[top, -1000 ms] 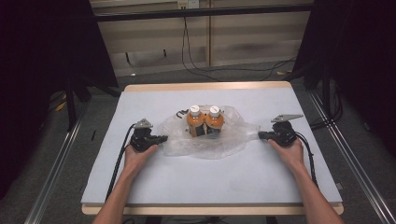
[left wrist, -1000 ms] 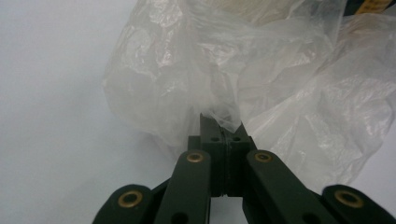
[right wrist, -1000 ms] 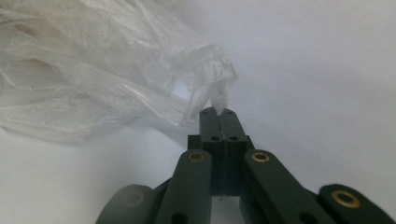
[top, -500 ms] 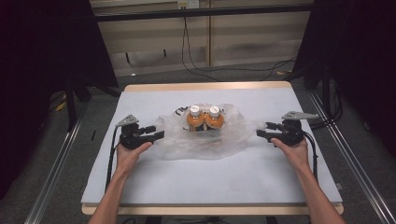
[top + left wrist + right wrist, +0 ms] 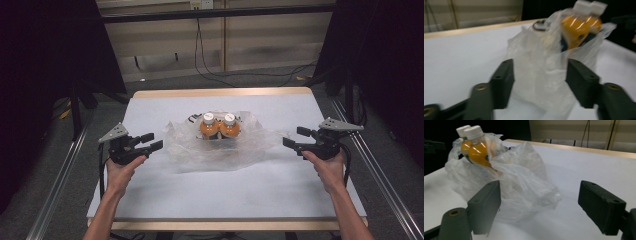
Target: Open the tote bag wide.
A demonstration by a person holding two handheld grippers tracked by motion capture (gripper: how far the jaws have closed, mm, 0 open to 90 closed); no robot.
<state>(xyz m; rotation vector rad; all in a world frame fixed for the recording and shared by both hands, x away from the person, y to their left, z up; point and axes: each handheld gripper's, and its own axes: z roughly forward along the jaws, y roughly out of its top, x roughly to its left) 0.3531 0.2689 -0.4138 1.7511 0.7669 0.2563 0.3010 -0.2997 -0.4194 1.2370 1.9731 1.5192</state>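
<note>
Two orange-filled bottles [image 5: 219, 126] with white caps stand upright together in a crumpled clear plastic bag [image 5: 220, 145] at the table's middle. The bottles [image 5: 580, 26] and the bag [image 5: 544, 67] appear blurred ahead in the left gripper view. My left gripper [image 5: 151, 141] is open, just left of the bag's edge, holding nothing. My right gripper [image 5: 297, 137] is open to the right of the bag, a short gap away. Between its wide jaws I see the bag [image 5: 519, 187] and the bottles [image 5: 475, 147].
The white table surface [image 5: 220, 195] has a wooden edge [image 5: 225, 93] at the back. Metal rails [image 5: 60, 185] run along both sides on the floor. Cables [image 5: 215, 70] lie on the floor behind the table.
Both grippers have drawn outward from the bag, the left one further left and the right one further right. The bag and bottles stay in place.
</note>
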